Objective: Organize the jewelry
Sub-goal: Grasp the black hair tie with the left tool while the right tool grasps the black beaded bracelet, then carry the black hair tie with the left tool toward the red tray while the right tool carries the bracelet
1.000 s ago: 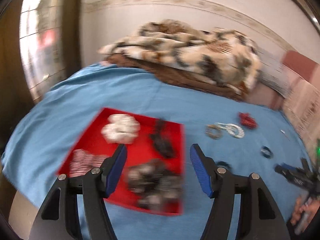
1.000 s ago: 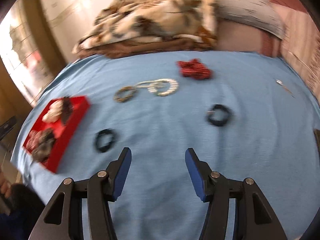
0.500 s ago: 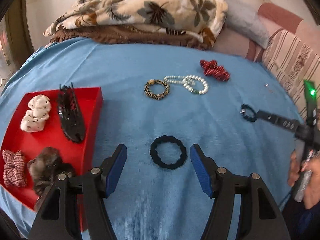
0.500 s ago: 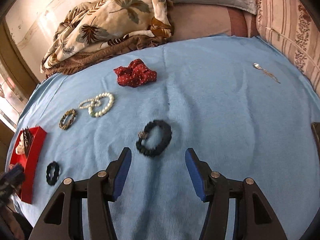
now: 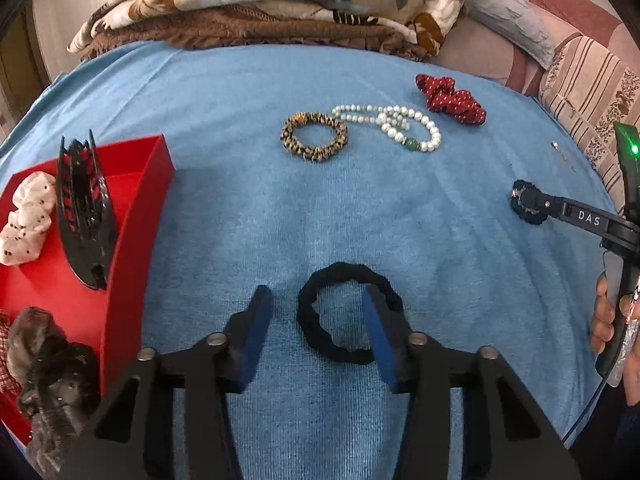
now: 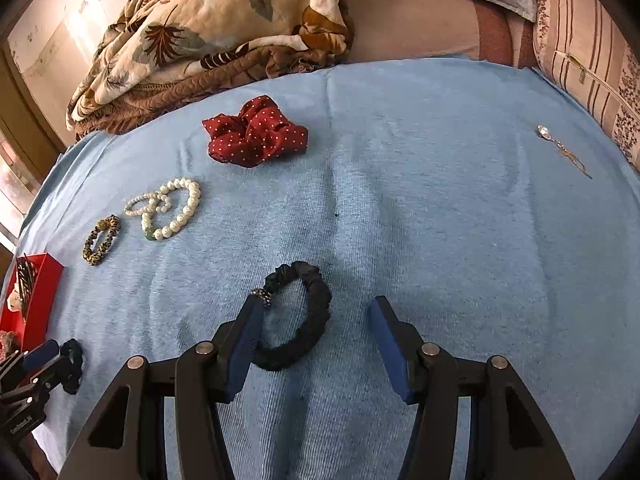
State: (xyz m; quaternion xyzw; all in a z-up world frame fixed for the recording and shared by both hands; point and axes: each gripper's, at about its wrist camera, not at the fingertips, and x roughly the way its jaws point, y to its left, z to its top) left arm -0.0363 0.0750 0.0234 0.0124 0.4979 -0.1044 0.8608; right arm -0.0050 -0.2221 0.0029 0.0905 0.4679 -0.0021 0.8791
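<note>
Jaws on your left gripper (image 5: pixel 316 312) are closing around the near side of the black hair tie (image 5: pixel 347 313) at lower centre of the left view, its right pad sitting inside the ring and neither pad pressing yet. Your right gripper (image 6: pixel 316 322) is standing open, its left pad touching the beaded hair band (image 6: pixel 298 316) at lower centre. You are risking pinching blue blanket (image 5: pixel 240 92) instead, or dropping the tie short of the red tray (image 5: pixel 136 220) at left.
</note>
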